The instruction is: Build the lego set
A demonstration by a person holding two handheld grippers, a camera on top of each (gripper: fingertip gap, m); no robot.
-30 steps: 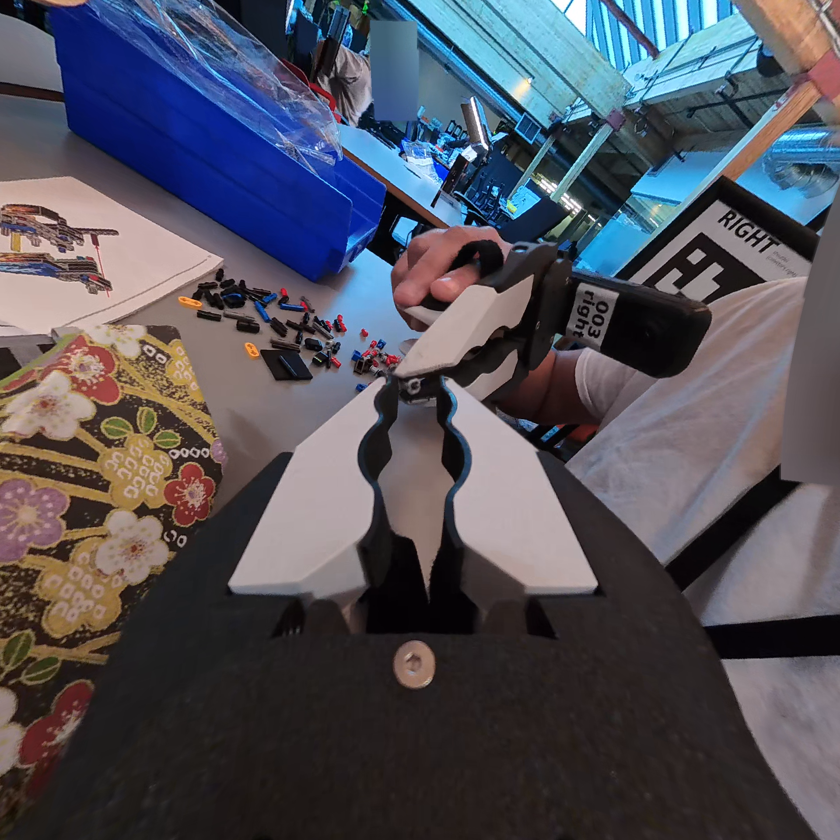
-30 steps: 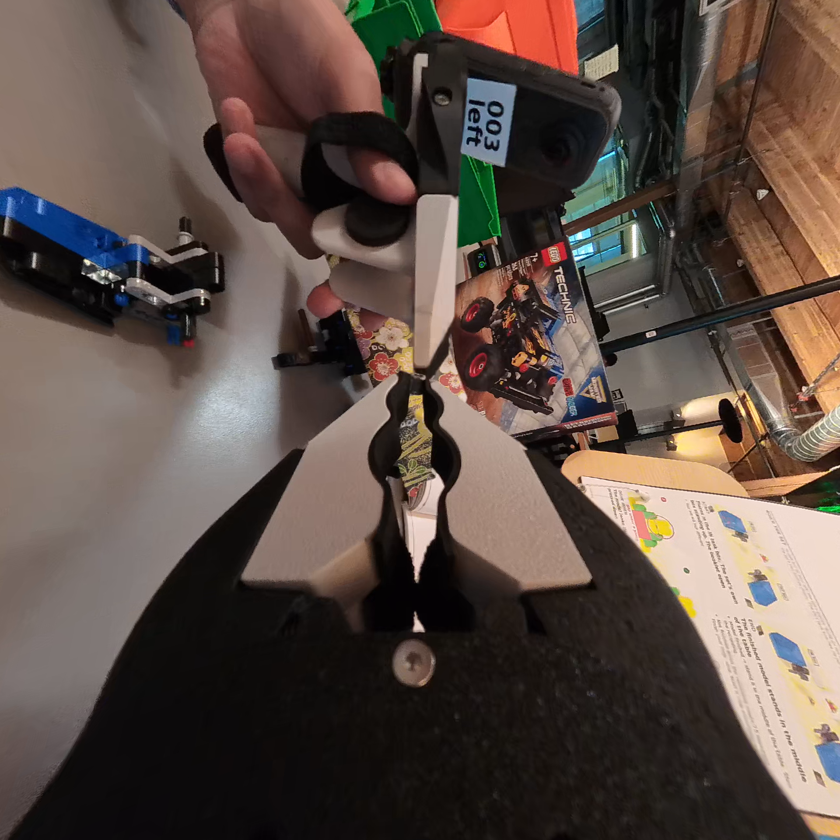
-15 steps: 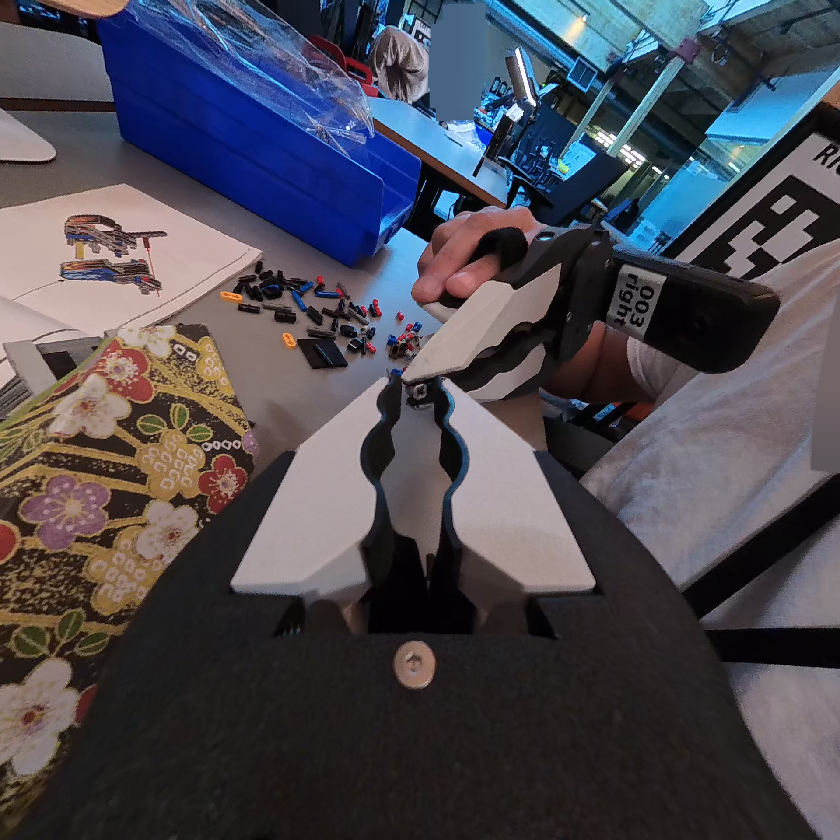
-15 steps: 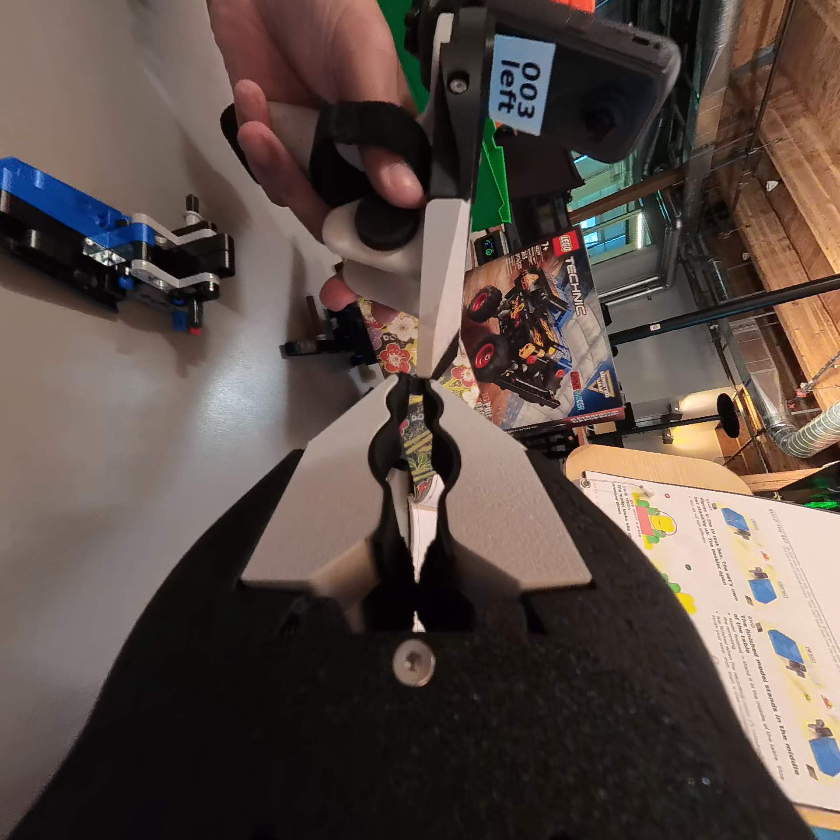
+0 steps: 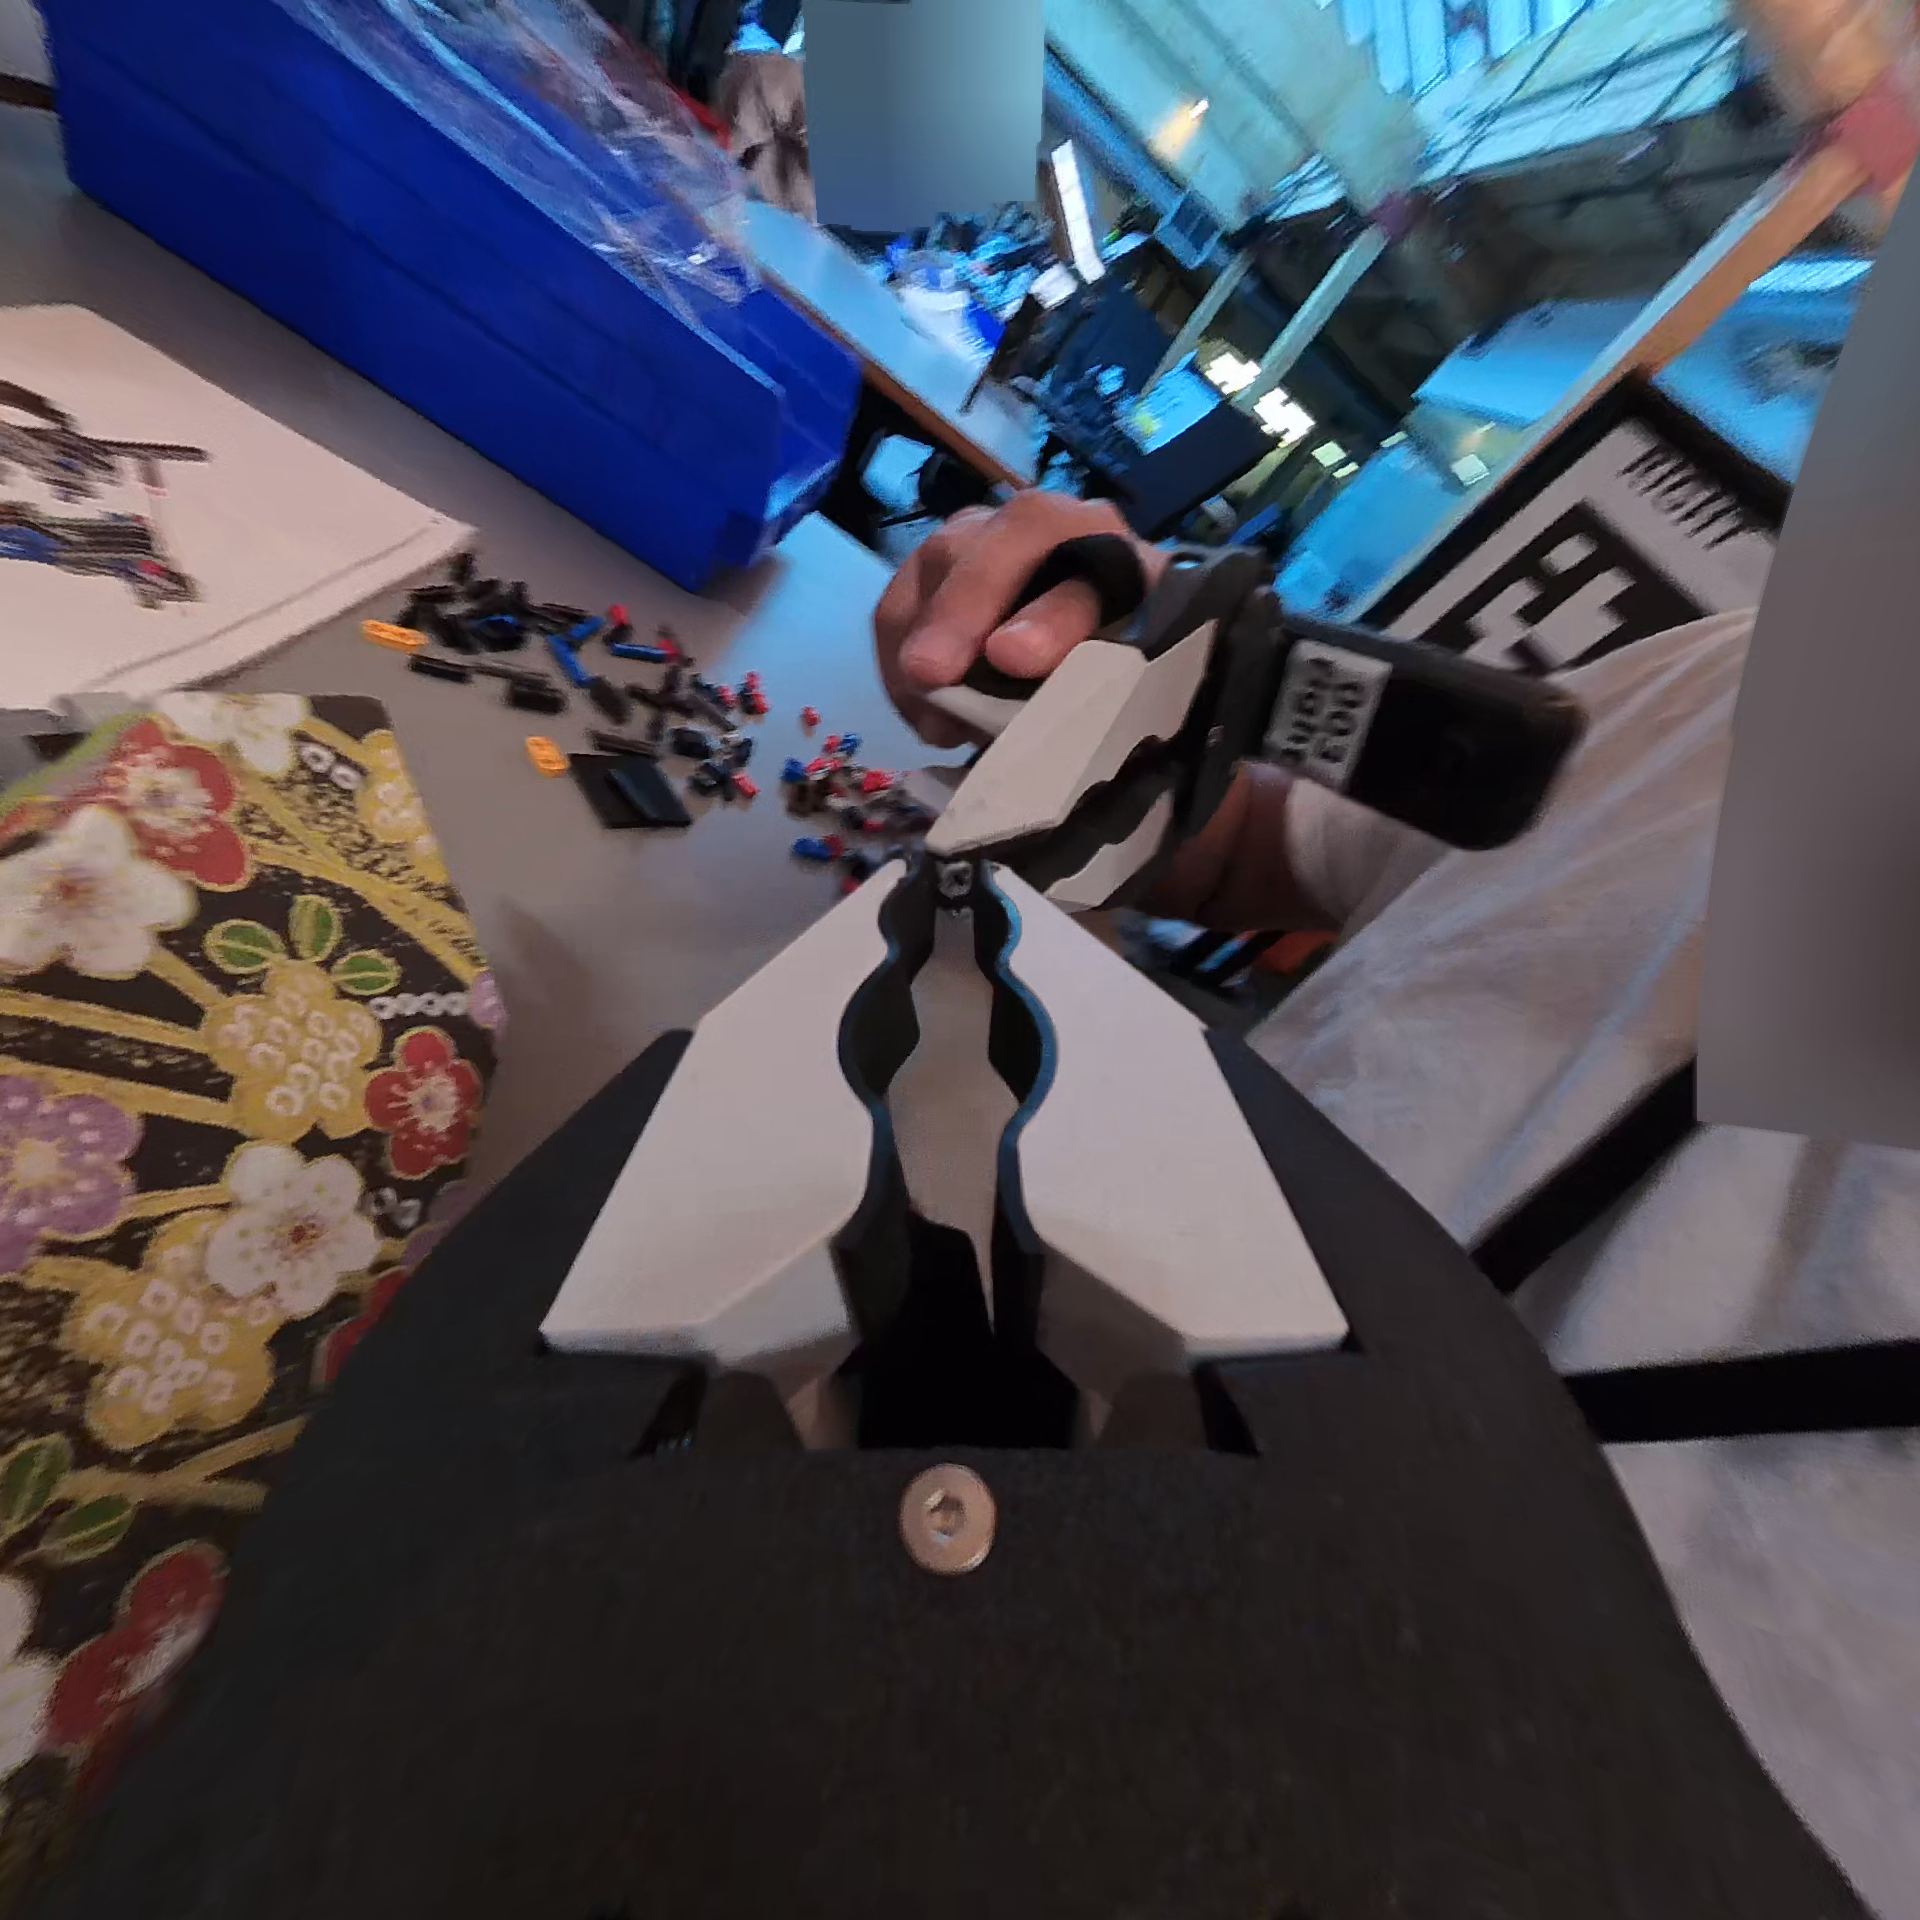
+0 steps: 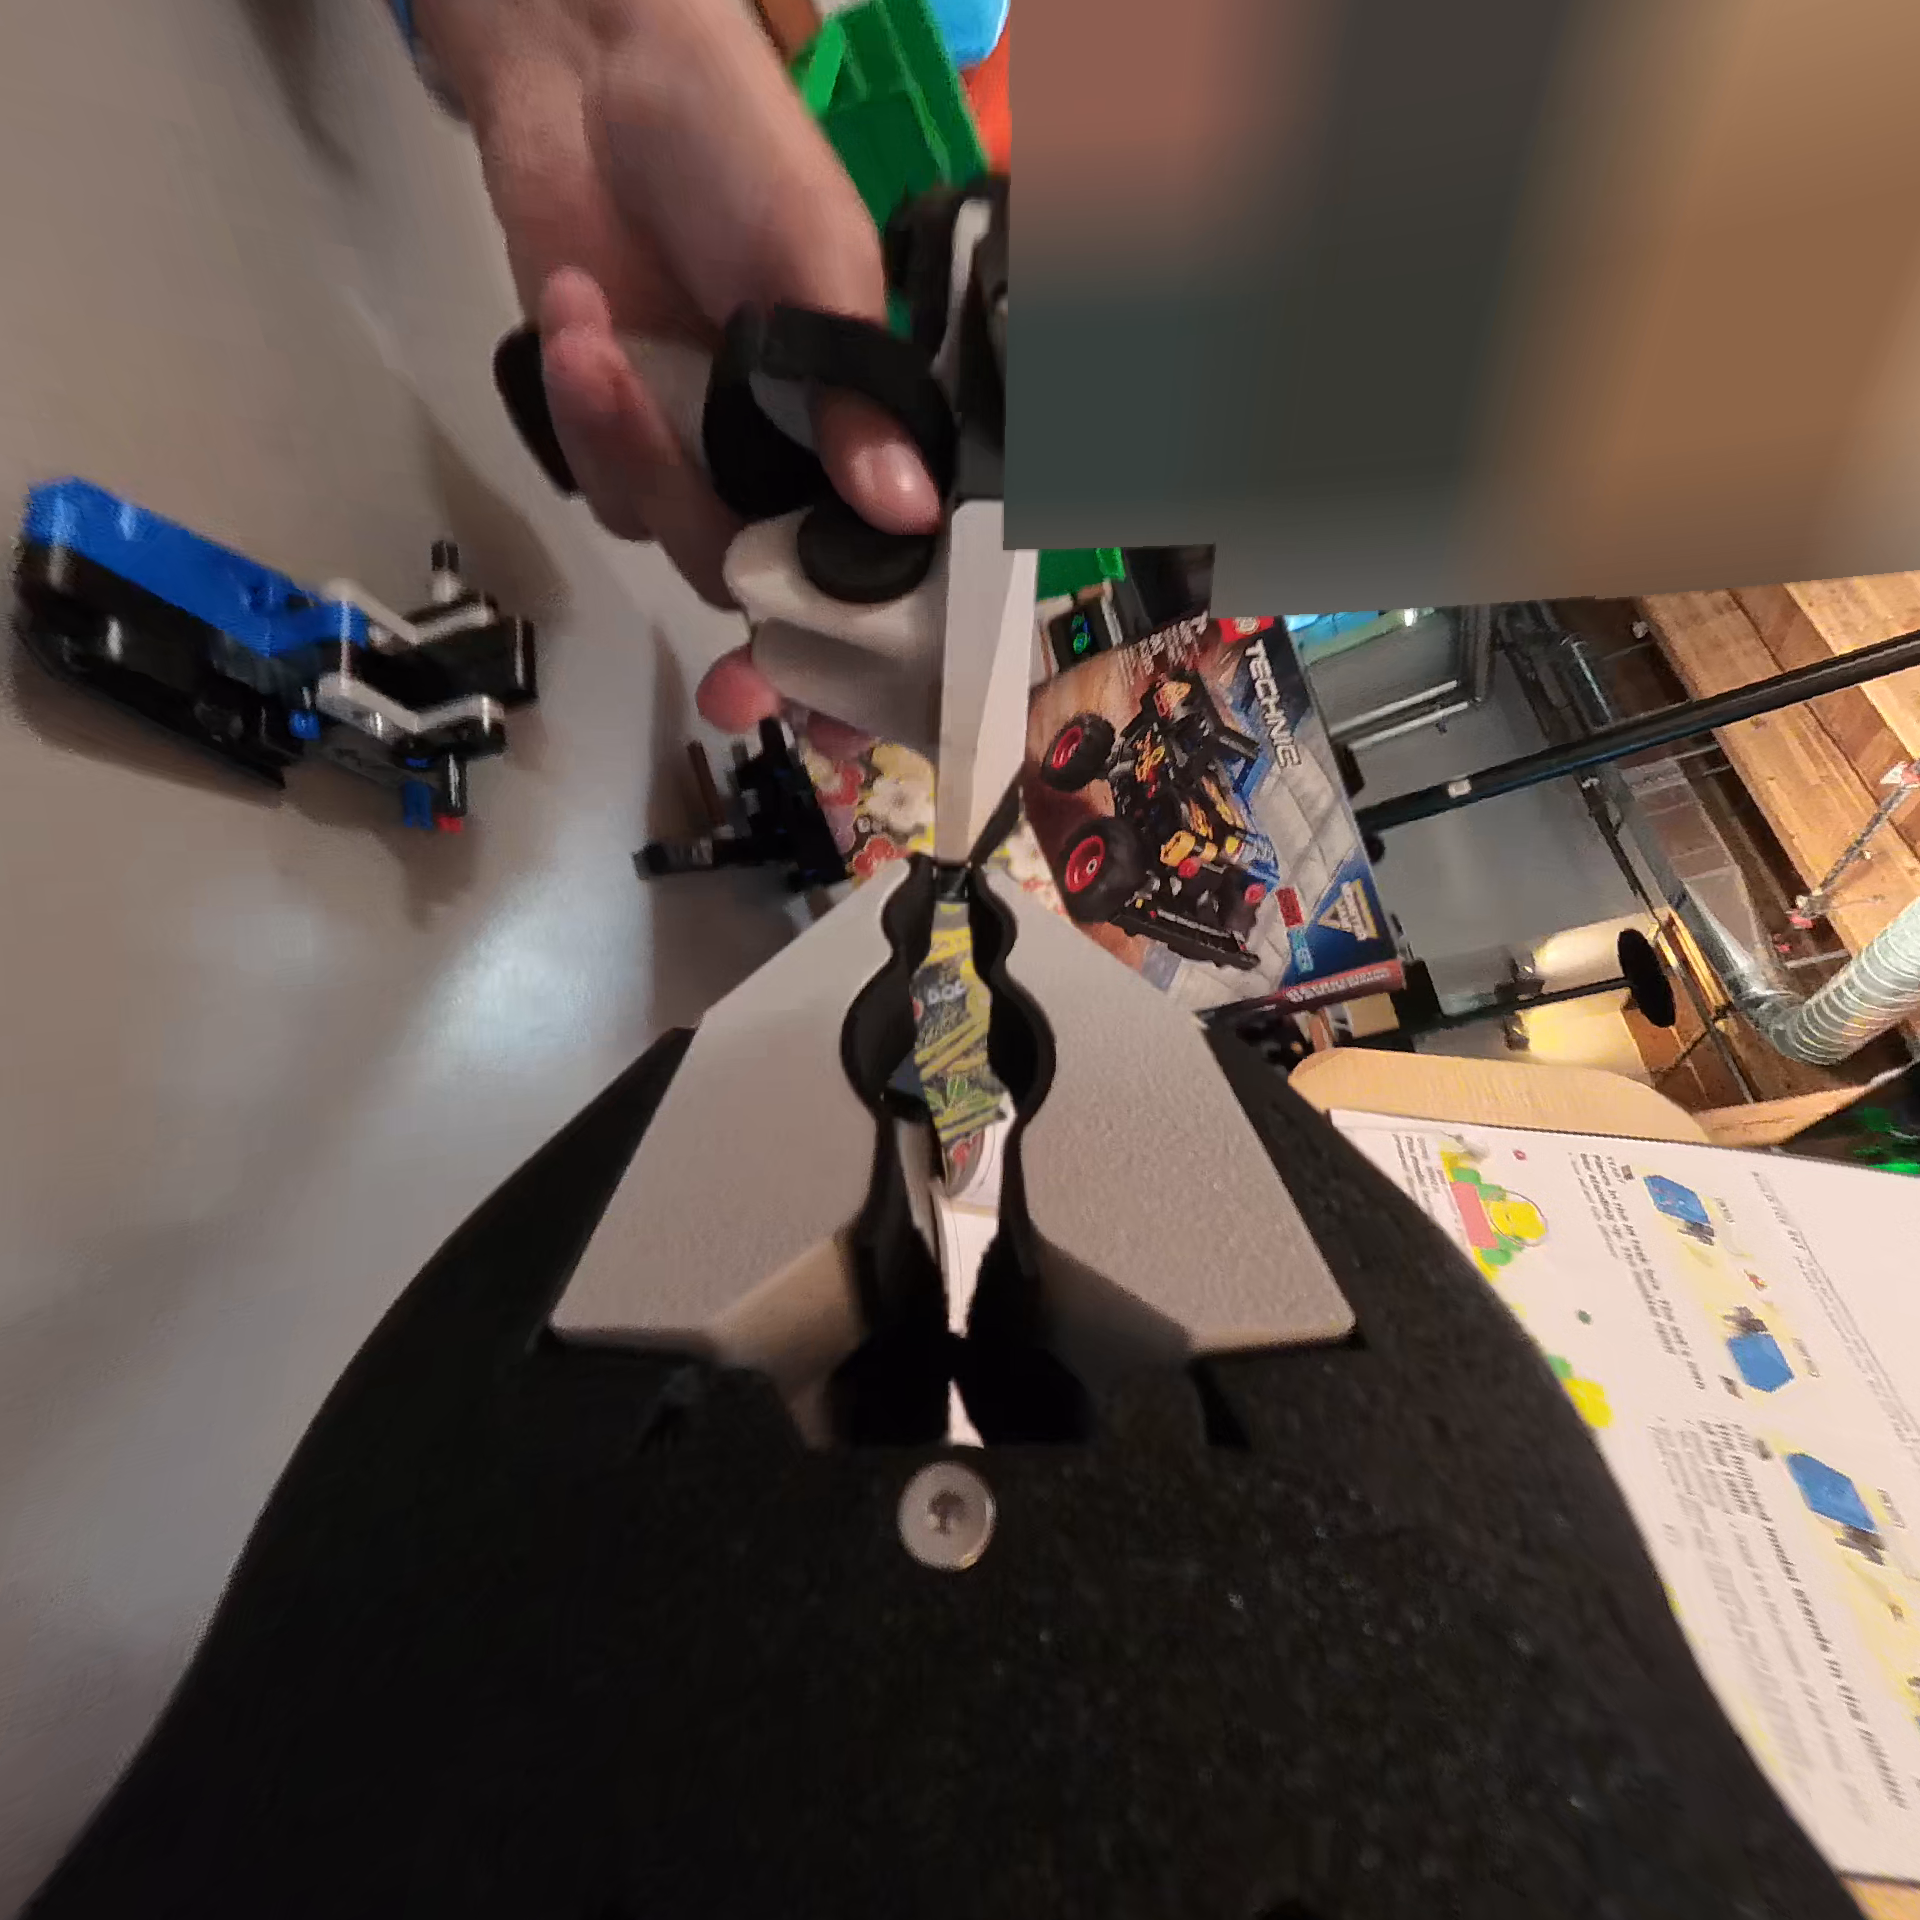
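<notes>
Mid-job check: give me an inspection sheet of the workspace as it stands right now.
Surface: grey table, partly bare.
Job's things: loose small parts scattered; partly built blue and black model; small grey piece pinched at both tips; instruction sheets.
Clutter: floral pouch, blue bin, set's box.
Grippers: left gripper and right gripper tip to tip, both shut on the piece.
Cables: nothing seen.
Surroundings: open workshop, desks behind.
</notes>
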